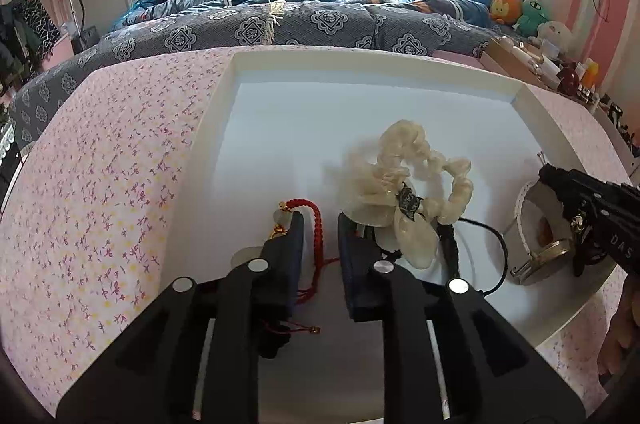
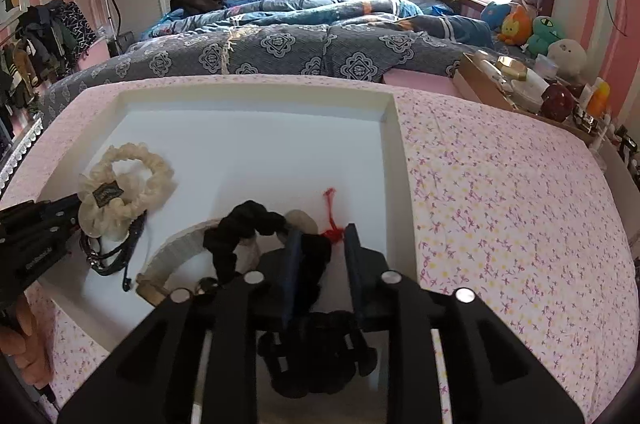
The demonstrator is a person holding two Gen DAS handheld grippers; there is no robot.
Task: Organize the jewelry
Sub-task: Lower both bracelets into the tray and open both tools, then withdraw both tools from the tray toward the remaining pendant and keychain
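Left wrist: left tool (image 1: 320, 224) is released, red bracelet (image 1: 316, 220) between its fingers, lying lengthwise w/ them.

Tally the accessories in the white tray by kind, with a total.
Scrunchies: 2, cream scrunchie and black scrunchie
Cord bracelets: 2, red cord bracelet and dark braided bracelet
Watches: 1, white-strap watch
Total: 5

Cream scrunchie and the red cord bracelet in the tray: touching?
Apart. The left wrist view shows bare white tray floor between the cream scrunchie and the red cord bracelet, with a claw finger also between them.
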